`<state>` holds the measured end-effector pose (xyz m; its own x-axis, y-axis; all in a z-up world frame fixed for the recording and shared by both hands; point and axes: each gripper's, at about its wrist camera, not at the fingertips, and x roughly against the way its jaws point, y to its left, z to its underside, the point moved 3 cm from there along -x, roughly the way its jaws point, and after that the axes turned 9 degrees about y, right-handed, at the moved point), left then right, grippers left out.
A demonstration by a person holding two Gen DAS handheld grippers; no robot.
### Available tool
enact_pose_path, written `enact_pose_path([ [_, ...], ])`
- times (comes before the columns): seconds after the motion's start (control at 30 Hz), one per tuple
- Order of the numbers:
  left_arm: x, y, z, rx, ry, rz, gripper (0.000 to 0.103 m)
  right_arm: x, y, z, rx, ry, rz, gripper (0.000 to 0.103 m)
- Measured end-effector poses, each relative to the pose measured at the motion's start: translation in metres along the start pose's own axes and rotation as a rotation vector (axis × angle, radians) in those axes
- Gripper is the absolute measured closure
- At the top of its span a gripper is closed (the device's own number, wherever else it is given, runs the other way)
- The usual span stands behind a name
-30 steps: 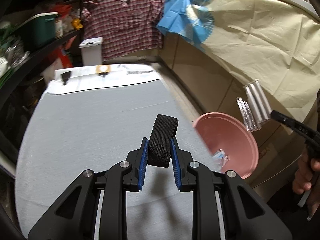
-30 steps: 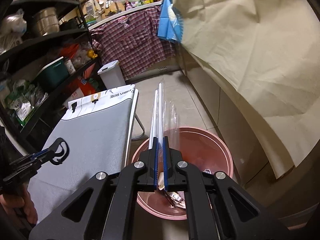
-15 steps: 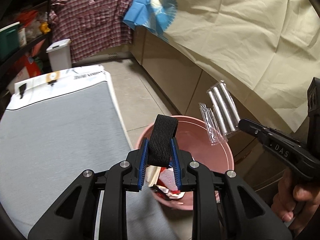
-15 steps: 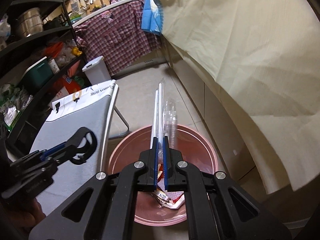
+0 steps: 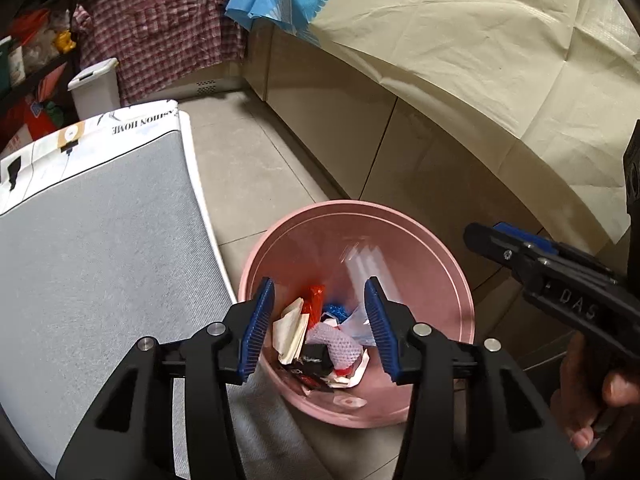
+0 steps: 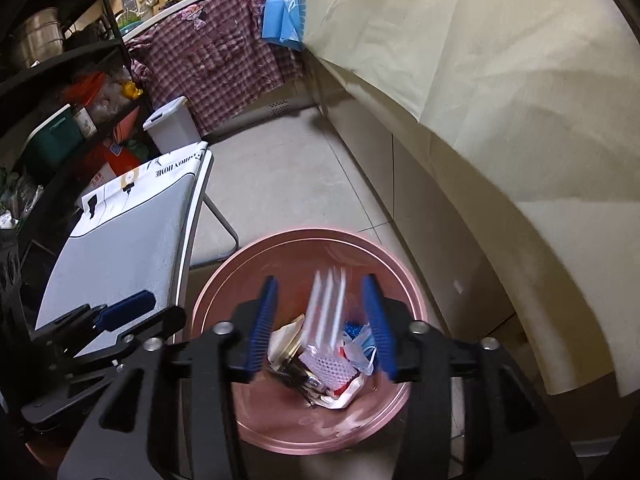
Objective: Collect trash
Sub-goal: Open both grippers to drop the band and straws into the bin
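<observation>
A pink bin (image 5: 448,264) stands on the floor beside the grey board; it also shows in the right wrist view (image 6: 408,280). It holds a heap of wrappers and scraps (image 5: 320,340). My left gripper (image 5: 318,326) is open and empty above the bin. My right gripper (image 6: 322,330) is open above the bin too. A clear plastic wrapper (image 6: 326,312) is blurred between its fingers, falling into the bin; it shows as a streak in the left wrist view (image 5: 364,268). The black band is hidden among the trash.
A grey padded board (image 5: 92,264) with a white printed end lies left of the bin. A beige cloth (image 5: 480,40) covers the counter on the right. A white lidded bin (image 5: 96,88), a plaid shirt (image 5: 160,20) and dark shelves stand at the back.
Both grippers opened over the bin. The black band left my left gripper and the clear wrapper left my right gripper, now dropping. Both grippers moved closer above the bin.
</observation>
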<state>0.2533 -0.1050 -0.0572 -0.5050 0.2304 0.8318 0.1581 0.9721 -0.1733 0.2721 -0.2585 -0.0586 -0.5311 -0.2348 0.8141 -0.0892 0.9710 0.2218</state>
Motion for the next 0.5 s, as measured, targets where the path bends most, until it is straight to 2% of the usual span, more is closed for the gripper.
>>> enact_pose_path([
  [0.13, 0.014, 0.008, 0.011, 0.010, -0.014, -0.013, 0.056, 0.003, 0.000, 0.001, 0.001, -0.013, 0.008, 0.051],
  [0.33, 0.062, 0.019, 0.032, -0.018, -0.090, -0.074, 0.055, 0.041, 0.010, 0.011, 0.027, -0.130, -0.006, 0.035],
  [0.5, 0.113, 0.020, 0.062, -0.040, -0.165, -0.130, 0.041, 0.092, 0.028, 0.039, 0.051, -0.213, -0.009, 0.021],
])
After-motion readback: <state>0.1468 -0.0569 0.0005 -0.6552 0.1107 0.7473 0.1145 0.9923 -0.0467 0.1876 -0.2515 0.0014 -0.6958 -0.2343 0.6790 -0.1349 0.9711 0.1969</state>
